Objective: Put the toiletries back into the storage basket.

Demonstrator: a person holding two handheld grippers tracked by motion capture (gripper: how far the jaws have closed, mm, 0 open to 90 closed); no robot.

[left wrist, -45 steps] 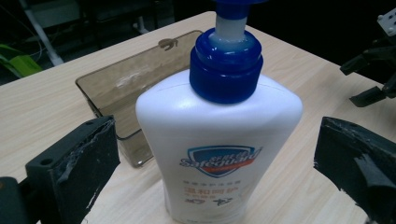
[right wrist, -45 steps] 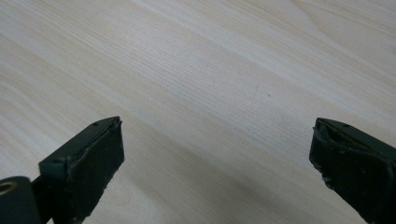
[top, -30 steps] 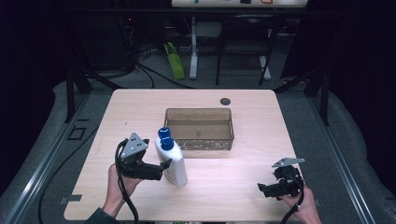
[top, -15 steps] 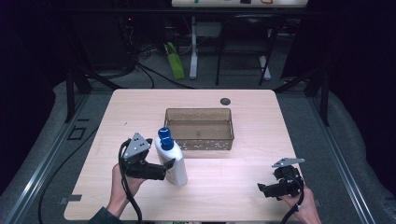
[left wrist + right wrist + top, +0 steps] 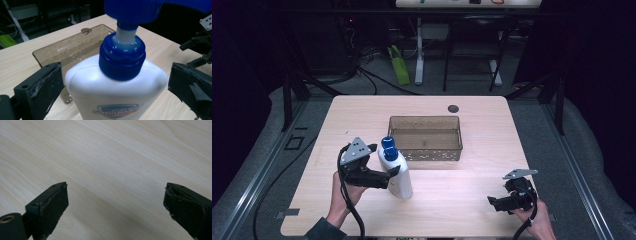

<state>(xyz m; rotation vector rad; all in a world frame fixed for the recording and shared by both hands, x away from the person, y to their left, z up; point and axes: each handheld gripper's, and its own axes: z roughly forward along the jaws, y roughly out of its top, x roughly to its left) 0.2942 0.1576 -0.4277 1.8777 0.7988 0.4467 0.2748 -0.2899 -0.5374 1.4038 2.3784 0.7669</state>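
High view: one wooden table (image 5: 472,185) carries one white soap bottle (image 5: 396,172) with a blue pump top, one brown see-through tray (image 5: 426,150) and one small dark disc (image 5: 453,108). The bottle stands upright just beside the tray's near left corner, leaning a little. No writing can be read from here. The left gripper (image 5: 388,172) sits at the bottle's left side, held by the person's left hand (image 5: 343,192), one jaw crossing the front of the white body. Compared with a second ago, this gripper has edged in closer to the bottle; the bottle itself has hardly moved. The right gripper (image 5: 492,202) rests low on the table well to the right of the bottle, unchanged.

Left gripper view: the bottle (image 5: 117,87) fills the middle between the two jaws, which stand wide, with a gap on each side of its shoulders, so they are not gripping it. A blue shield logo on the label shows at the bottom edge; its lettering is too blurred and cut off to read. The tray (image 5: 72,50) lies behind the bottle.

Right gripper view: the jaws stand wide apart over bare table (image 5: 112,165), holding nothing.
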